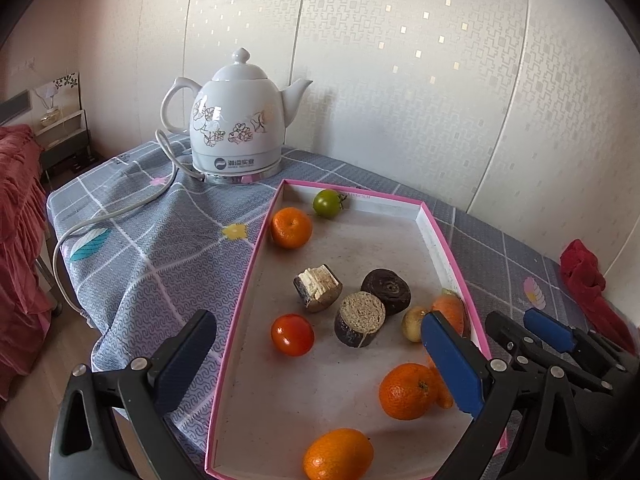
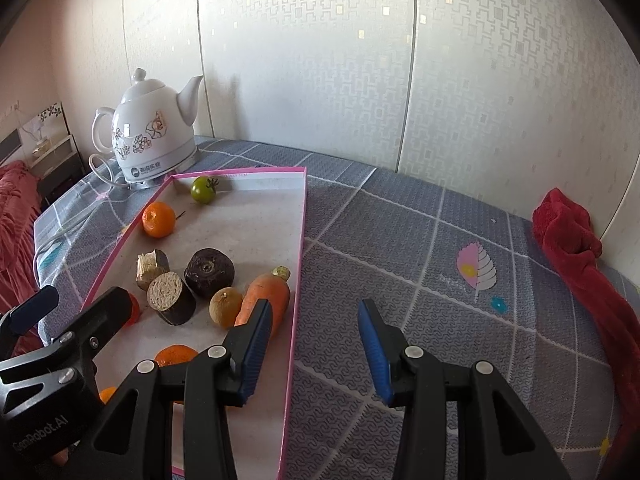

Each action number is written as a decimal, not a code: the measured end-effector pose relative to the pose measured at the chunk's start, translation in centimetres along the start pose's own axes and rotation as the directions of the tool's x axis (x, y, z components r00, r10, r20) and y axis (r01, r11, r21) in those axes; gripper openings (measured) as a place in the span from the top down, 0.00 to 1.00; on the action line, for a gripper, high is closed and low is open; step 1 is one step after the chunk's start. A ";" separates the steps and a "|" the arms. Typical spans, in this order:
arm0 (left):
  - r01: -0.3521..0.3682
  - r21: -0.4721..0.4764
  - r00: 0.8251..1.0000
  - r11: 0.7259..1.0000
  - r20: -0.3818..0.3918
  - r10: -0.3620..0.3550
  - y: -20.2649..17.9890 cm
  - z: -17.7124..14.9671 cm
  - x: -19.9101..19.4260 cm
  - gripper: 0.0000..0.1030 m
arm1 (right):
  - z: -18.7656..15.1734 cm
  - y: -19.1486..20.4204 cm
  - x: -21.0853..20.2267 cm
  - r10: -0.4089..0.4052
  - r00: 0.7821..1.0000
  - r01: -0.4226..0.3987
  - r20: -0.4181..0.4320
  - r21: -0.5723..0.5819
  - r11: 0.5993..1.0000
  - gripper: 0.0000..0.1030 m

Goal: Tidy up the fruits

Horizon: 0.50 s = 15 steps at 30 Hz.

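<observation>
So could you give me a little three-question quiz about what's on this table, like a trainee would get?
1. True or false: the green tomato lies at the end of the pink-edged tray nearest the white kettle.
2. How many oranges are in the tray: A two, B three, C five?
3. What is the left tool holding between its blue pads?

Key
1. True.
2. B: one near the kettle, two at the near end.
3. Nothing; it stands wide open above the tray, the red tomato lying below it.
</observation>
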<state>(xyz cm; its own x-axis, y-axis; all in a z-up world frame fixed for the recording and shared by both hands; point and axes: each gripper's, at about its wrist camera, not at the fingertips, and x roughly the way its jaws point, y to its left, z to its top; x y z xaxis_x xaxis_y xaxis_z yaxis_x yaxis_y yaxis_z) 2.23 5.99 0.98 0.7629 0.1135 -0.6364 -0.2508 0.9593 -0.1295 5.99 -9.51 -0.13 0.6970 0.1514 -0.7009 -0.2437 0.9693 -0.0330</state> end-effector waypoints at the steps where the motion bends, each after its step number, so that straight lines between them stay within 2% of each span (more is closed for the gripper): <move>1: -0.004 -0.003 1.000 1.000 0.003 0.004 0.1 0.0 0.0 0.00 | 0.0 0.0 0.0 -0.003 1.000 0.003 0.000 -0.001 1.000 0.56; 8: -0.056 -0.009 0.998 0.998 0.005 0.056 0.1 0.2 0.1 0.00 | 0.1 -0.4 0.1 -0.010 1.000 0.010 -0.005 0.014 1.000 0.56; 15: -0.059 -0.018 0.998 0.998 0.027 0.059 0.1 0.2 -0.4 0.00 | 0.1 -0.1 -0.1 -0.008 1.000 0.008 0.004 0.006 1.000 0.56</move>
<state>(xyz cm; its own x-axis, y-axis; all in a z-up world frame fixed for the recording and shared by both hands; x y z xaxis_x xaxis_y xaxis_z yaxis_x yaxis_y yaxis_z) 2.05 6.13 1.34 0.7625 0.1771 -0.6223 -0.3061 0.9461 -0.1058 5.97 -9.64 0.00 0.7015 0.1444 -0.6979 -0.2344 0.9715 -0.0346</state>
